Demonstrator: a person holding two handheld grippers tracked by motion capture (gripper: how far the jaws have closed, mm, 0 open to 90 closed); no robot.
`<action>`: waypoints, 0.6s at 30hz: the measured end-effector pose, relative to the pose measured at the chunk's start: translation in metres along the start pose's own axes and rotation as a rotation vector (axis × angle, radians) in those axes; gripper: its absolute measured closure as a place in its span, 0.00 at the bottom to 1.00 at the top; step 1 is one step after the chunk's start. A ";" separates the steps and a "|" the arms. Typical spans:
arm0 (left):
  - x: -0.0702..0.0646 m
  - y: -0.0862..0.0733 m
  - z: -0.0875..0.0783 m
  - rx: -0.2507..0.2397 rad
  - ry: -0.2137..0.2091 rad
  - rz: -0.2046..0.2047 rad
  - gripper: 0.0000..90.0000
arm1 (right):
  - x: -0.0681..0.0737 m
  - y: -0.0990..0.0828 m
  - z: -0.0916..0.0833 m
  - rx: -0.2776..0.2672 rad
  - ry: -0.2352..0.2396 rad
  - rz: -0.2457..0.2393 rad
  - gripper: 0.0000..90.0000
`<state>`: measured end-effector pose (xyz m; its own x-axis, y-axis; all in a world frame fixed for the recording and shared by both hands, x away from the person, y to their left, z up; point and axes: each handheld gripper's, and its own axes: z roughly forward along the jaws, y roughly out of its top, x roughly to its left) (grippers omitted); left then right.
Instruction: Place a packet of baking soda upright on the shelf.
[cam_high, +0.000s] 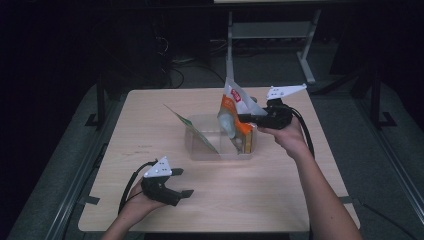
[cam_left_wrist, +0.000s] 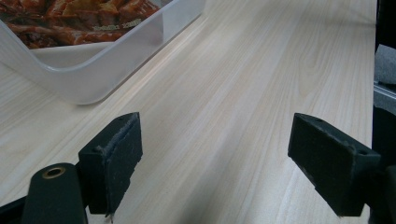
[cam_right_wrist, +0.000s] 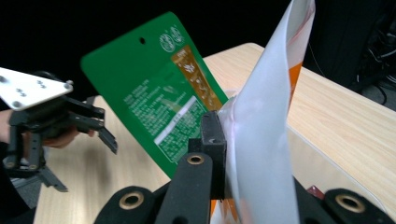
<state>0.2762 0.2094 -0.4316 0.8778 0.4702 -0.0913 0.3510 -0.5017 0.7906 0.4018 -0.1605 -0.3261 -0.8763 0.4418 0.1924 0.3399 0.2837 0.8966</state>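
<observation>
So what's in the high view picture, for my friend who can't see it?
The right gripper pinches a white-and-orange snack bag over a clear plastic bin on a wooden table. A green packet leans inside the bin. The left gripper rests open near the table's front edge.

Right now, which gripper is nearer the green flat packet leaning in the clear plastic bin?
Right. The right gripper is at the bin, shut on the white-and-orange pouch beside the green flat packet. The left gripper sits open near the table's front edge, well clear.

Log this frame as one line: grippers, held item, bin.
left gripper: open, idle on table | right gripper: shut on white-orange pouch over clear bin | green pouch: leaning in bin
</observation>
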 end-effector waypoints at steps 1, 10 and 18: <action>0.000 0.000 0.000 -0.003 0.000 0.001 0.19 | -0.001 -0.001 0.001 0.006 -0.002 0.001 1.00; 0.001 -0.001 0.001 -0.004 -0.007 -0.013 0.19 | -0.010 -0.006 0.009 0.048 -0.030 0.010 1.00; -0.001 -0.001 0.002 -0.002 -0.016 -0.018 0.19 | -0.011 -0.010 0.004 0.025 -0.061 0.021 1.00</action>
<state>0.2759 0.2079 -0.4333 0.8763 0.4677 -0.1152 0.3663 -0.4917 0.7900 0.4096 -0.1646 -0.3390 -0.8465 0.4990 0.1854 0.3670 0.2947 0.8823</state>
